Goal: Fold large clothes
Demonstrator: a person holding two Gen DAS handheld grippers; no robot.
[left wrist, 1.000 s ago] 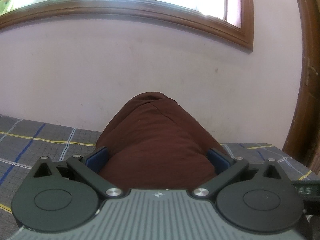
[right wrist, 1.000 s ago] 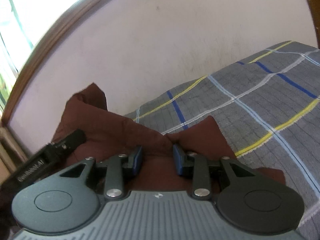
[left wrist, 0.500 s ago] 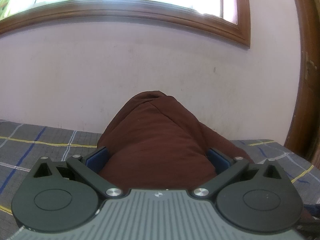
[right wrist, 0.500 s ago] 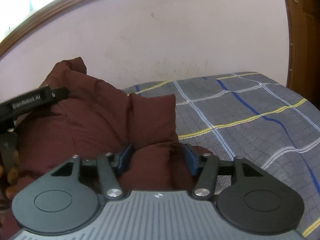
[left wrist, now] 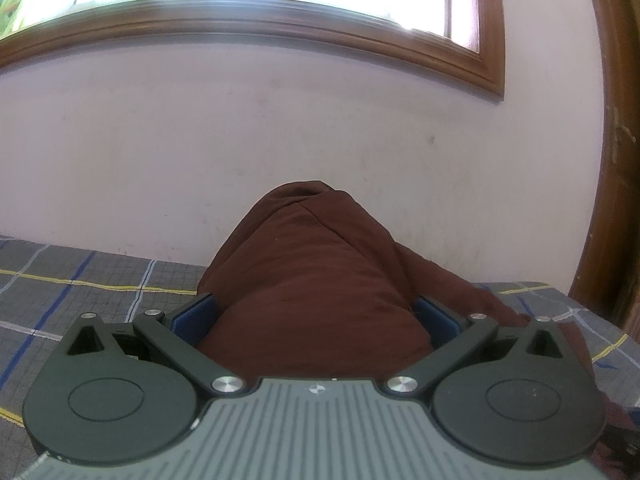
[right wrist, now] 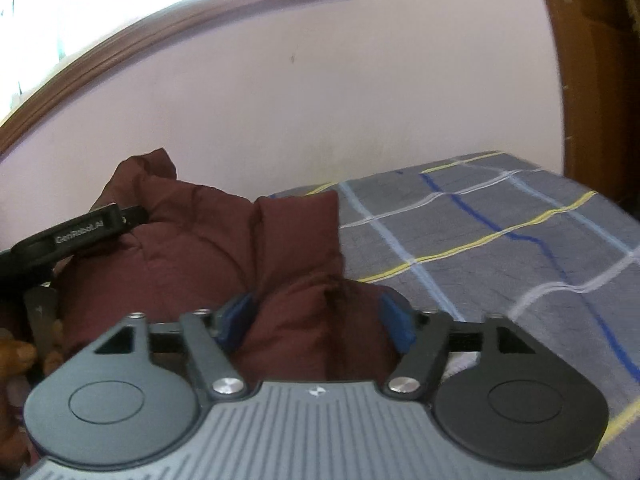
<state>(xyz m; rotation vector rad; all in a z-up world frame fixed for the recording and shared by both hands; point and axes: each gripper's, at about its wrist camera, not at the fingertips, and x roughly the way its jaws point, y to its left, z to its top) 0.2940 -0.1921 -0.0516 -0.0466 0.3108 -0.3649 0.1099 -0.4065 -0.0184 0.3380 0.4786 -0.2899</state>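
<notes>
A dark maroon padded garment (left wrist: pixel 312 280) bulges up between the fingers of my left gripper (left wrist: pixel 316 314), whose jaws stand wide with the thick fabric filling the gap. In the right wrist view the same garment (right wrist: pixel 208 248) lies bunched on the bed, and my right gripper (right wrist: pixel 316 316) has a thick fold of it between its blue pads (right wrist: pixel 394 318). The left gripper's black body (right wrist: pixel 80 232) shows at the left edge there, over the garment. Both sets of fingertips are hidden in cloth.
A bed with a grey sheet (right wrist: pixel 500 240) crossed by blue, yellow and white lines spreads to the right. A pale pink wall (left wrist: pixel 280 120) stands just behind, with a wooden window frame (left wrist: pixel 280 24) above. A brown wooden door frame (right wrist: pixel 592 80) stands at the right.
The right gripper's jaws have spread wider, from pinching a thin fold to holding a thick bunch, and its view has swung right and levelled. The left gripper has barely moved.
</notes>
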